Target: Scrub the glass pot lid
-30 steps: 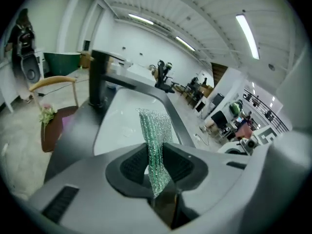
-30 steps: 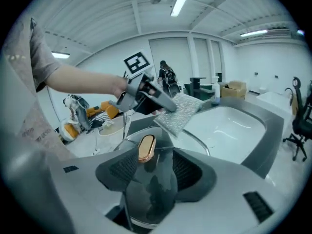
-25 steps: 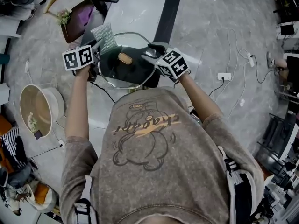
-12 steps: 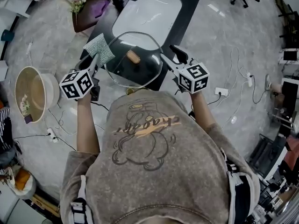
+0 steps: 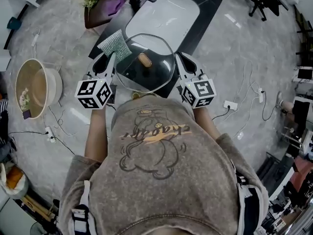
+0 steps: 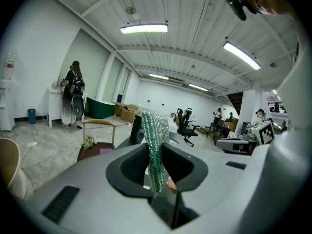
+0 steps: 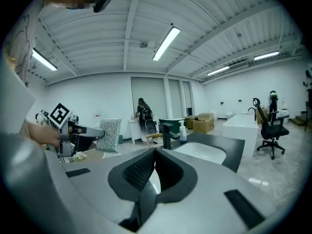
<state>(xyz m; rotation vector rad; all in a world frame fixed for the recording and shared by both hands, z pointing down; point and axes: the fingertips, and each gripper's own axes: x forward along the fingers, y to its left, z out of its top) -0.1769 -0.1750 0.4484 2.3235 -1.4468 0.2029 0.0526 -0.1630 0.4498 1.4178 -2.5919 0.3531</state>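
Observation:
The glass pot lid with a wooden knob lies flat over the black counter, in front of the white sink. My left gripper stands at the lid's left rim, shut on a green scrubbing cloth that sticks up past its jaws. The cloth hangs between the left gripper jaws, with the knob just below. My right gripper is beside the lid's right rim. Its jaws are pressed together and nothing shows between them.
A black faucet and a soap bottle stand behind the sink. On the floor are a round beige basin, a chair with a purple seat, and cables with a power strip.
The right gripper's jaws, spread wide half a second ago, have closed. Both grippers have drawn back to flank the lid, and the cloth has come off the lid's left side.

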